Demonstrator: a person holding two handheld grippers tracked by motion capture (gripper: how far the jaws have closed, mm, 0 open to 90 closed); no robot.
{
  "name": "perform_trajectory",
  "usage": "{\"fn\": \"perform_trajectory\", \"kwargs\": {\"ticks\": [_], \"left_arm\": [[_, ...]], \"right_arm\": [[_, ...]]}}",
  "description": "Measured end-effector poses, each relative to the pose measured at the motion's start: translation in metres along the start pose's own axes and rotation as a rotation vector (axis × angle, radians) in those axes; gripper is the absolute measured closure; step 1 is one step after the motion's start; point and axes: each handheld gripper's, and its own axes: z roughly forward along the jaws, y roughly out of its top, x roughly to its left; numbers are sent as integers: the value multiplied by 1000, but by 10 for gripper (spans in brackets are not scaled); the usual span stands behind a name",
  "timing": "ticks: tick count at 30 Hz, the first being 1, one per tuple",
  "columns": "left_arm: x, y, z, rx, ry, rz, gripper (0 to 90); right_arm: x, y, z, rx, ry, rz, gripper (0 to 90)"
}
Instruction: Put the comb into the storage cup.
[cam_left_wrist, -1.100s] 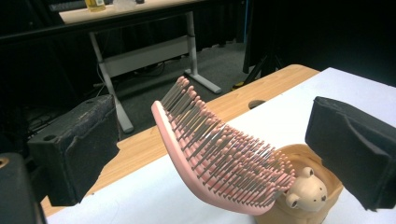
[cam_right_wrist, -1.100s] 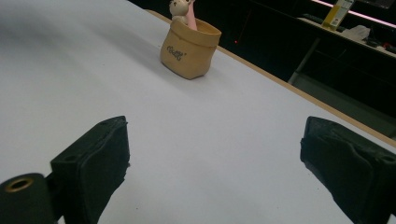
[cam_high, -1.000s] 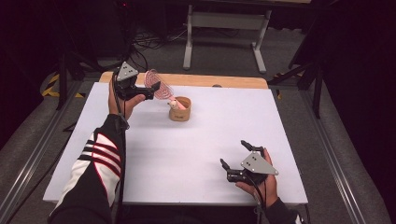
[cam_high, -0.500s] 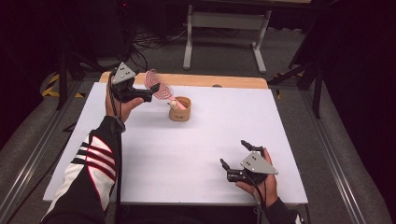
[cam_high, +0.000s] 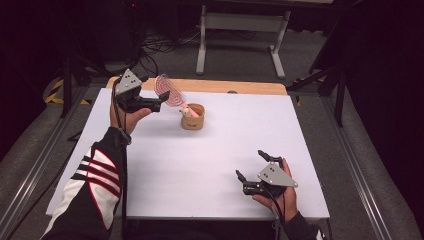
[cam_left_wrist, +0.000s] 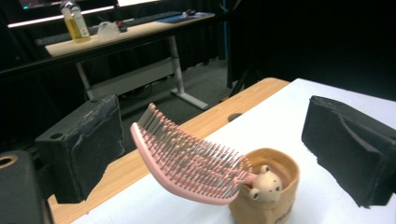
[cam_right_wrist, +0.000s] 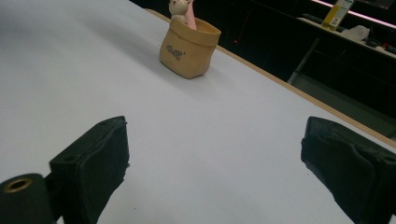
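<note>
A pink hairbrush (cam_high: 169, 92) (cam_left_wrist: 187, 158) stands with its handle in a small tan pot (cam_high: 193, 116) (cam_left_wrist: 271, 198) at the back middle of the white table (cam_high: 200, 165). Its bristled head leans out toward the left. A little beige bear figure (cam_left_wrist: 266, 184) (cam_right_wrist: 177, 8) sits at the pot's rim. My left gripper (cam_high: 159, 100) (cam_left_wrist: 219, 140) hovers open just left of the brush, its jaws wide apart and not touching it. Near the front right edge my right gripper (cam_high: 251, 165) (cam_right_wrist: 215, 158) is open and holds nothing, and it faces the pot (cam_right_wrist: 189, 46) from far off.
A wooden strip (cam_high: 220, 86) runs along the table's far edge. Beyond it stand a desk frame (cam_high: 240, 30), cables on the floor and a far desk with a bottle (cam_left_wrist: 77, 21). Bare white tabletop lies between the pot and my right gripper.
My left gripper has shifted slightly up and to the left by the brush head. The brush still leans in the pot. The right gripper has not moved.
</note>
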Motion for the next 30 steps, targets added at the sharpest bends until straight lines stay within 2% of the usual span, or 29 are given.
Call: {"fn": "perform_trajectory", "kwargs": {"ticks": [2,8,13,30], "left_arm": [[-2,0,-2,4,-6,15,64],[-10,-5,-9,-8,-35,24,64],[-14,-7,-11,-6,-42,37,64],[-27,-23,-20,-6,-76,40,61]], "right_arm": [[0,0,0,-2,-2,2,82],[0,0,-1,-5,-2,-1,81],[0,0,0,-6,-8,0,78],[0,0,-1,-6,-9,1,78]]}}
